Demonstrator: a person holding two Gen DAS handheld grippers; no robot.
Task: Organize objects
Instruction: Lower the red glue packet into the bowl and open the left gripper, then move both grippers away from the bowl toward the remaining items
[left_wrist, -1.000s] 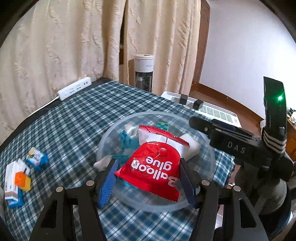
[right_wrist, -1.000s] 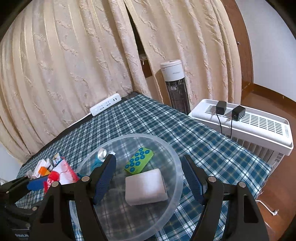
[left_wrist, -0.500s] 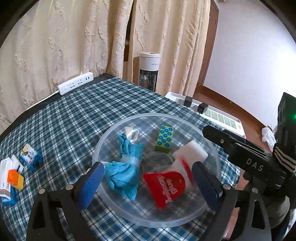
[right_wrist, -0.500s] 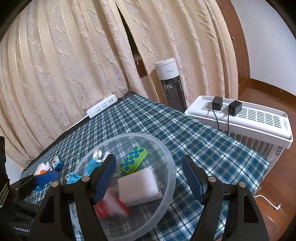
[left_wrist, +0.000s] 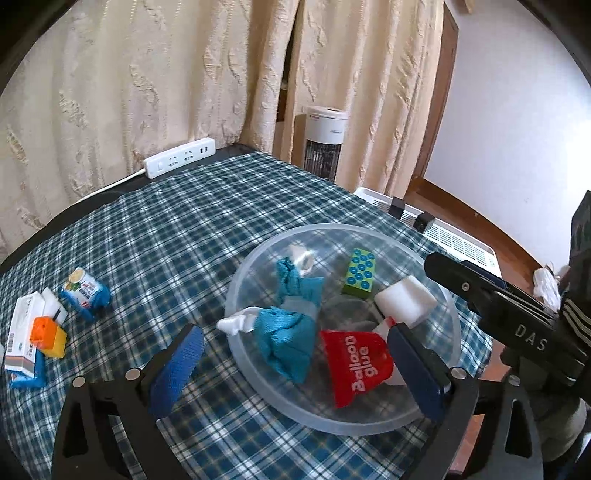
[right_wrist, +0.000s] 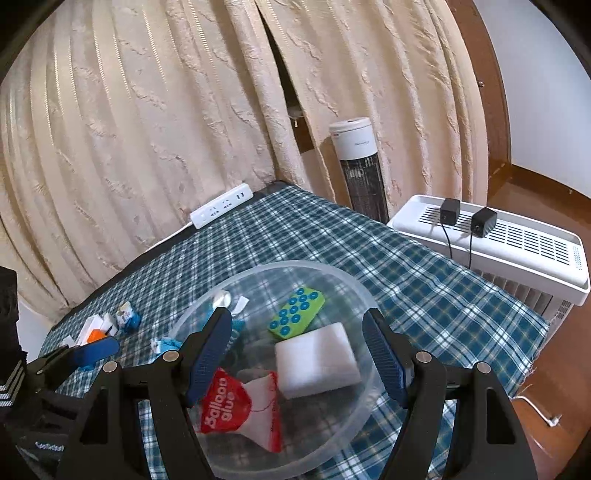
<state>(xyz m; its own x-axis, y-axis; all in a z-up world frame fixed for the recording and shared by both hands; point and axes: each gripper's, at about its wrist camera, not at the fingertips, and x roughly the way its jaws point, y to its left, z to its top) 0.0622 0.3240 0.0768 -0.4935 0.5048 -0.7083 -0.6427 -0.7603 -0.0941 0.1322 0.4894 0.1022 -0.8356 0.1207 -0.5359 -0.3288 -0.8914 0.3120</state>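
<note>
A clear plastic bowl (left_wrist: 236, 291) stands on the checked tablecloth. In it lie a red "Balloon glue" packet (left_wrist: 354, 363), a blue cloth (left_wrist: 288, 339), a green studded brick (left_wrist: 360, 273) and a white sponge (left_wrist: 406, 299). My left gripper (left_wrist: 293, 334) hovers over the bowl's near side, its jaws opening wide, with nothing pressed between the pads. The right gripper (right_wrist: 295, 315) hangs open above the bowl (right_wrist: 351, 280), over the sponge (right_wrist: 317, 360) and the packet (right_wrist: 225, 406), holding nothing.
At the table's left lie a small blue can (left_wrist: 85, 291), an orange block (left_wrist: 46, 330) and a white box (left_wrist: 22, 332). A power strip (left_wrist: 179, 157) sits at the far edge by the curtain. Beyond the table stand a tower heater (right_wrist: 360, 166) and a white appliance (right_wrist: 498, 240).
The left gripper's jaws spread apart and let go of the red packet, which now lies in the bowl. The left gripper shifted a little. The right gripper stayed open.
</note>
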